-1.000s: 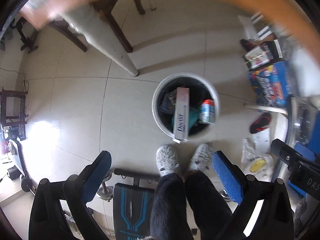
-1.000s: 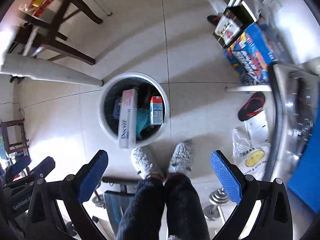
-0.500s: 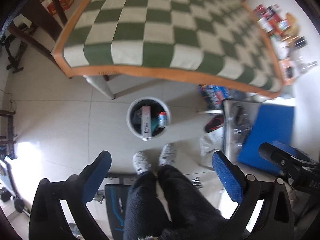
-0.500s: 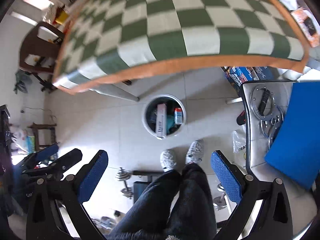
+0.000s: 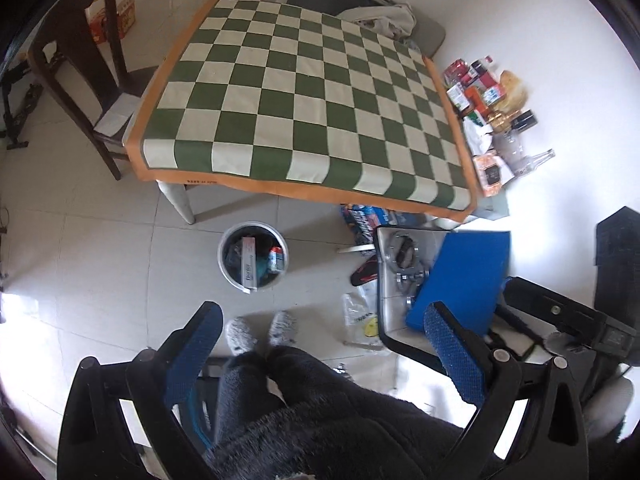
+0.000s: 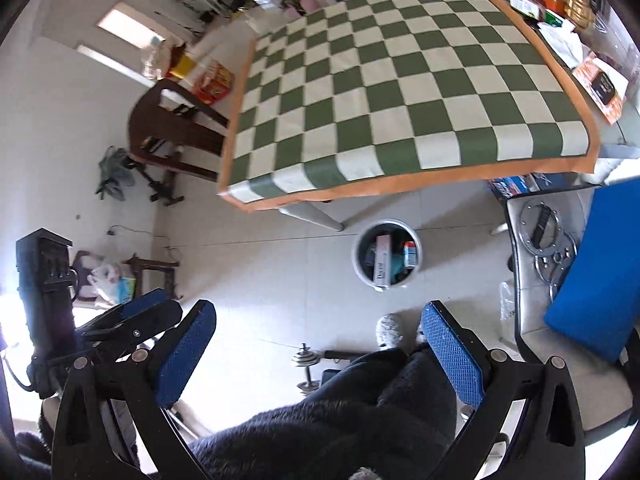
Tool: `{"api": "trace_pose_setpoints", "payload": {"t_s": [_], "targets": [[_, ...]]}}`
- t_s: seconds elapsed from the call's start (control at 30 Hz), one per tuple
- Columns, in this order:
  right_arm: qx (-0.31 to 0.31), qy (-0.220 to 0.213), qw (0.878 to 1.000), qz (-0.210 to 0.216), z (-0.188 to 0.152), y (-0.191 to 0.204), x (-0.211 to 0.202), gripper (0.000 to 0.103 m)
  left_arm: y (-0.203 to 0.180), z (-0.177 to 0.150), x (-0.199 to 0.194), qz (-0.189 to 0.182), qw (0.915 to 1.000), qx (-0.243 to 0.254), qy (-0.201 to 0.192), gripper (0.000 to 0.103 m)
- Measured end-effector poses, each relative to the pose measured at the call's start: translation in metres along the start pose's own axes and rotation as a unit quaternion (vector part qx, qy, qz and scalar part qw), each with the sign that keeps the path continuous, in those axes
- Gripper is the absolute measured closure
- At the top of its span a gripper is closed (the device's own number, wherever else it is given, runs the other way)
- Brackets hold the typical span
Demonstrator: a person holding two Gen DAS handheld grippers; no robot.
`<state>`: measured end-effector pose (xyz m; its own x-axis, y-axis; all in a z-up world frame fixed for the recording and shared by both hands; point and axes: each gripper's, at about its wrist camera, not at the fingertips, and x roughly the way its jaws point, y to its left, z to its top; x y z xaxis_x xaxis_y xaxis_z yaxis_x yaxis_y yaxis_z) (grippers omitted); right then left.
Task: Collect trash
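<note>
Both the left gripper (image 5: 322,354) and the right gripper (image 6: 318,354) hang spread wide and empty, high above the floor. The trash bin (image 5: 253,257) stands on the floor just in front of the checkered worktop (image 5: 304,108), already holding a long white carton (image 5: 248,266) that pokes past its rim. The worktop cloth looks bare. The likely slip: groceries (image 5: 486,96) crowded beside the worktop's far-right edge could be mistaken for trash, and the protruding carton could tip out if the bin is bumped.
</note>
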<state>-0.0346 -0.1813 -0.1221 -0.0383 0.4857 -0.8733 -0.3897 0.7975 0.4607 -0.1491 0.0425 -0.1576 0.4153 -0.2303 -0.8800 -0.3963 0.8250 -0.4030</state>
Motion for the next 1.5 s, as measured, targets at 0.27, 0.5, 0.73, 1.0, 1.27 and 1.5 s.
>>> {"api": "trace_pose_setpoints", "payload": {"t_s": [0.27, 0.5, 0.73, 1.0, 1.27, 1.5], "targets": [[-0.018, 0.02, 0.999, 0.018, -0.013, 0.012, -0.011, 0.0, -0.003, -0.021, -0.015, 0.003, 1.0, -0.001, 0.006, 0.0], [-0.03, 0.039, 0.998, 0.024, -0.022, 0.02, -0.008, 0.0, -0.004, -0.028, -0.021, 0.003, 1.0, -0.002, 0.003, 0.0], [-0.036, 0.039, 0.998, 0.021, -0.022, 0.022, -0.012, 0.0, -0.007, -0.028, -0.025, -0.003, 1.0, -0.004, -0.008, 0.0], [-0.04, 0.041, 0.998, 0.019, -0.02, 0.022, -0.014, 0.0, -0.006, -0.025, -0.026, -0.005, 0.9999, -0.005, -0.01, 0.0], [-0.044, 0.049, 0.998, 0.018, -0.017, 0.018, -0.017, 0.0, -0.01, -0.023, -0.025, -0.003, 0.9999, -0.008, -0.006, 0.0], [-0.051, 0.058, 0.997, 0.02, -0.017, 0.016, -0.016, 0.0, -0.011, -0.024, -0.024, -0.001, 1.0, -0.004, -0.005, 0.0]]}}
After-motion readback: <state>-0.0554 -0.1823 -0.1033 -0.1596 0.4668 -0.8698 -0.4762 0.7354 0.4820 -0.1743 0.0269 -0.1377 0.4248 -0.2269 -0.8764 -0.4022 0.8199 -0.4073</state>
